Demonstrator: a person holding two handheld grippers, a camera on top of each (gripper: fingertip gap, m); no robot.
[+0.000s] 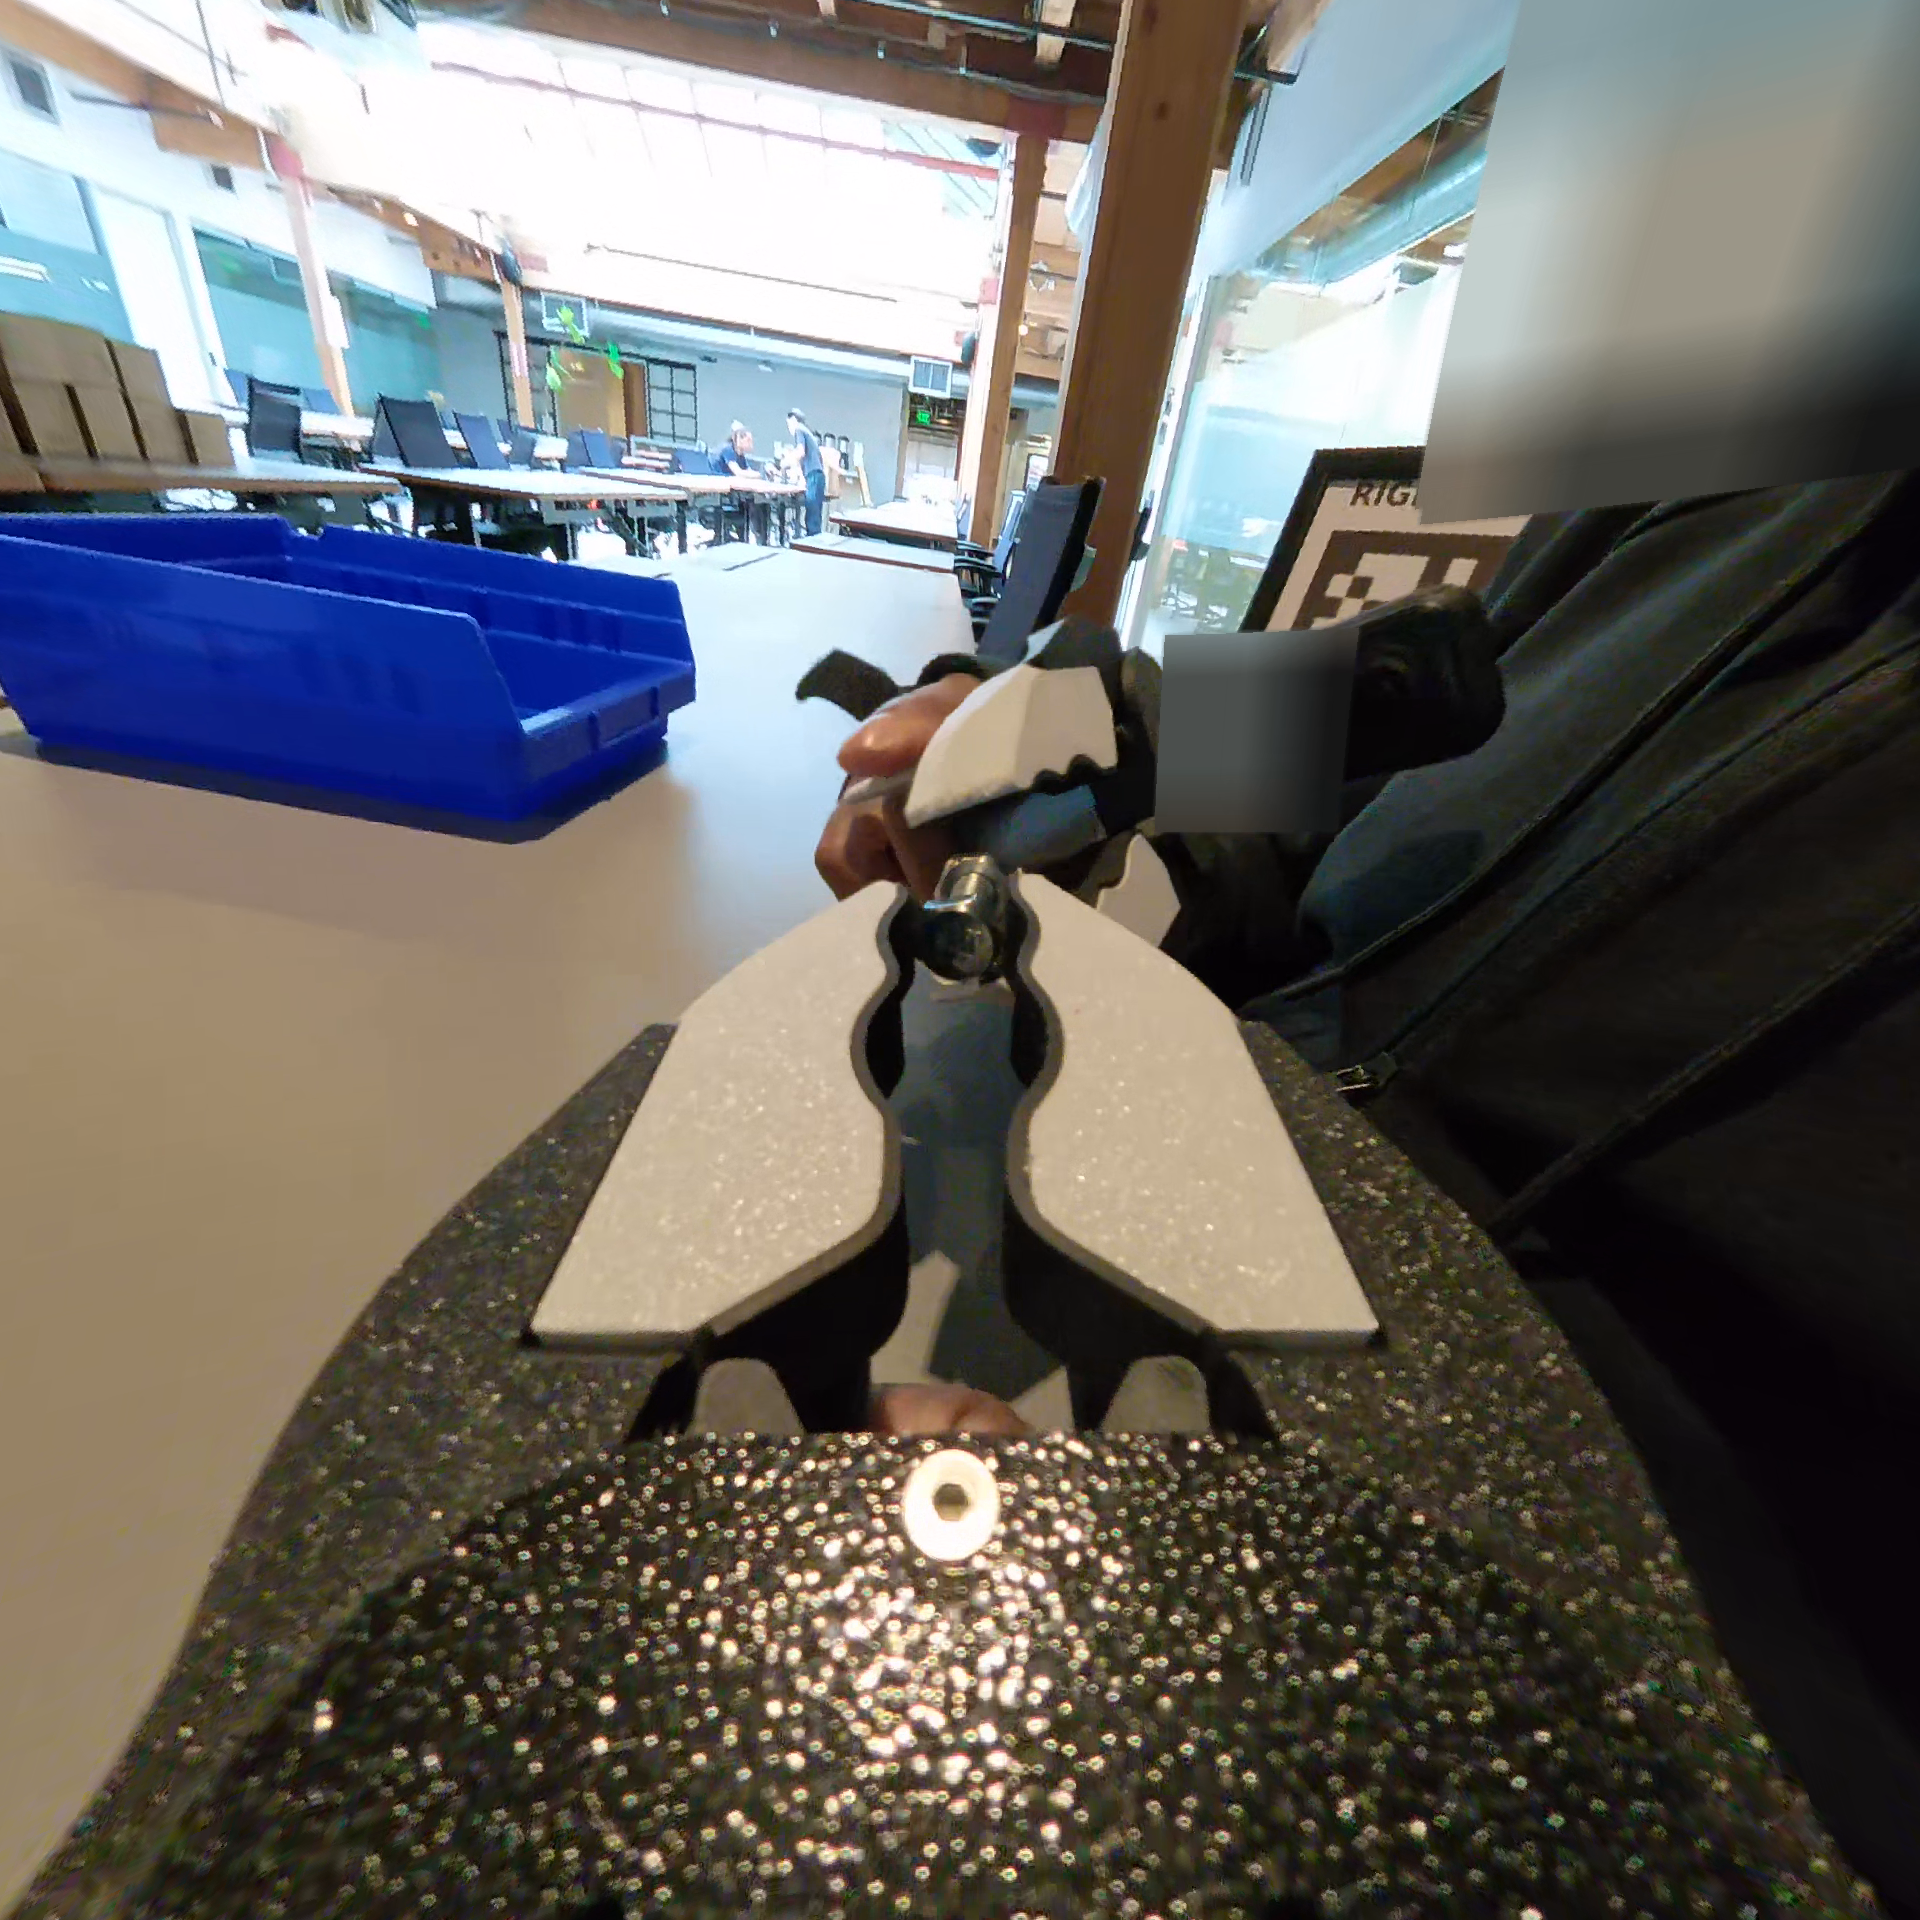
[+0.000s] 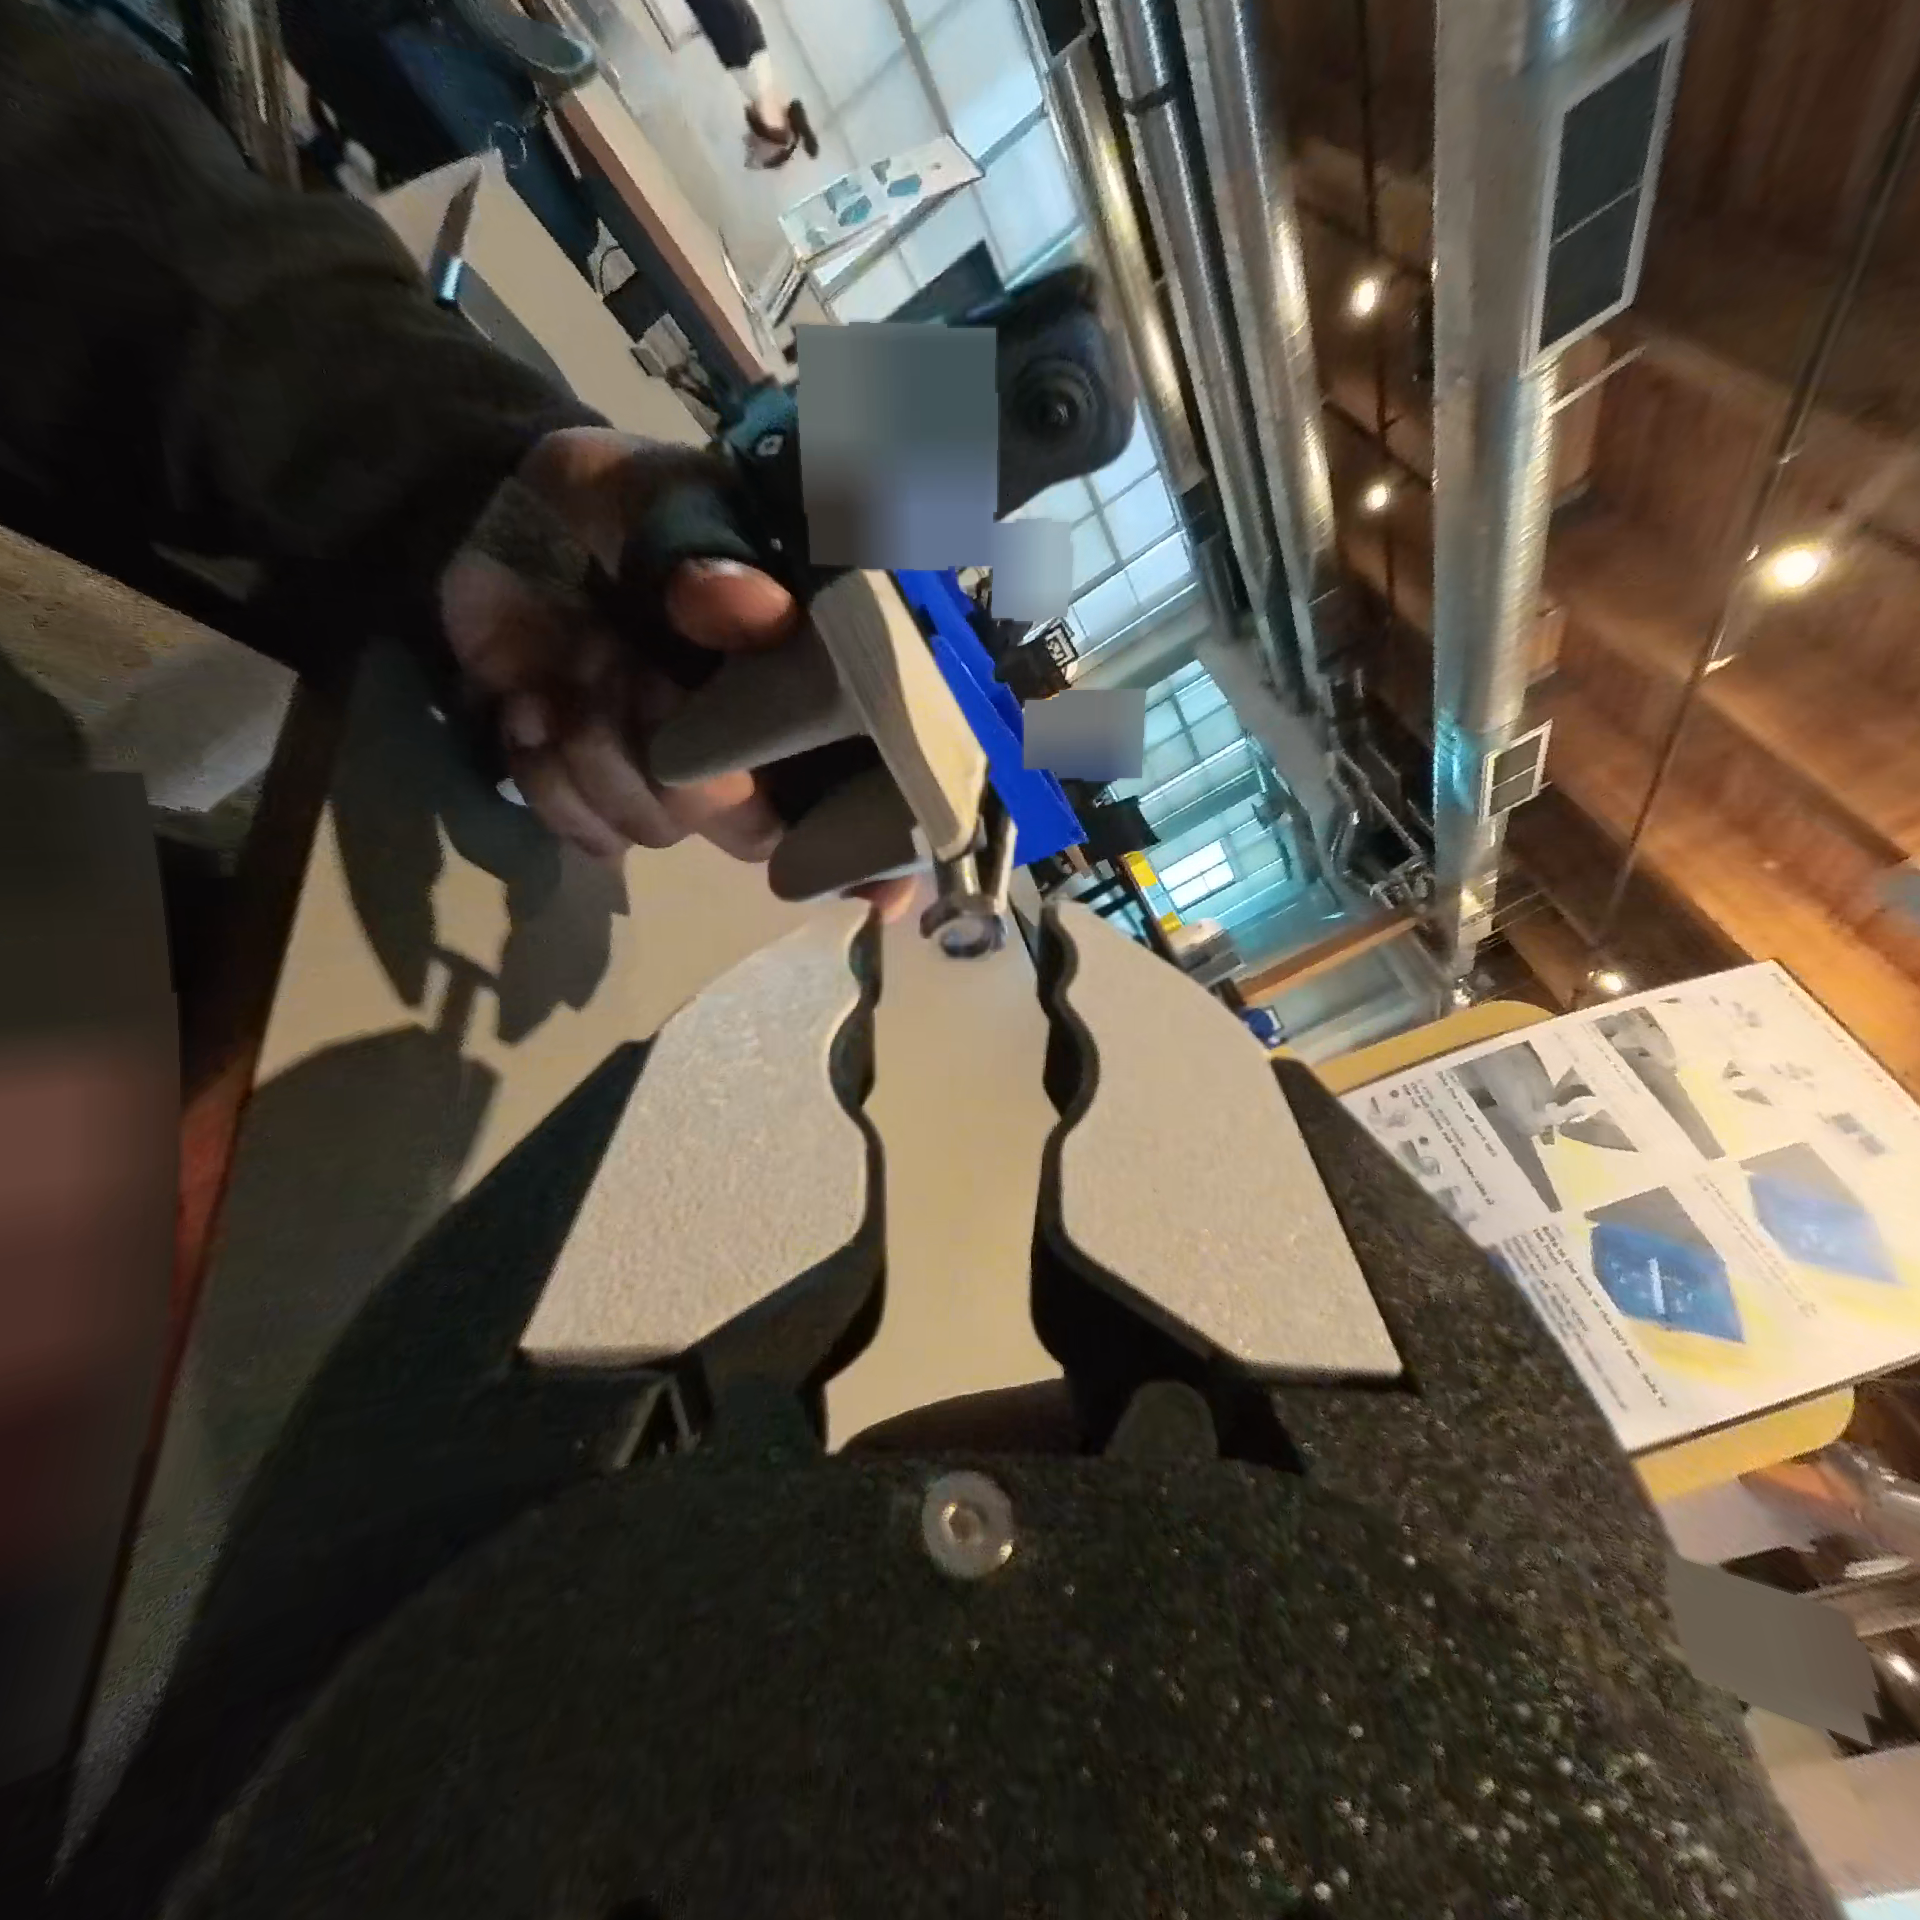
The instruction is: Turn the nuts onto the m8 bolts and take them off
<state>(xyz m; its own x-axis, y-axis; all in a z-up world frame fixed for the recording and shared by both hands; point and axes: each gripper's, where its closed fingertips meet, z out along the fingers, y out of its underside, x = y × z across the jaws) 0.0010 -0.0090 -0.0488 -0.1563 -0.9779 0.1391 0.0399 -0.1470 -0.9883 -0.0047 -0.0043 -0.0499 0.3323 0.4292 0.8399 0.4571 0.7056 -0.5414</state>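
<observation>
Left claw [image 1: 958, 940] is clamping the steel hex head of the silver M8 bolt [image 1: 961, 914] at its fingertips. Right claw [image 2: 954, 940] is standing parted, fingers either side of the bolt's shiny nut end [image 2: 961, 928], not pinching it. Both are hovering above the beige tabletop [image 1: 260, 1039]; blue plastic bin [image 1: 343, 665] is sitting well apart.

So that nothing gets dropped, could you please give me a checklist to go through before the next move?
1. Left gripper clamped on the bolt: ok.
2. Right gripper closed on the nut: not ok, its jaws stand apart.
3. Nut lined up between the right gripper's tips: ok.
4. How far the nut is threaded: cannot tell.
5. Blue bin clear of both grippers: ok.
</observation>
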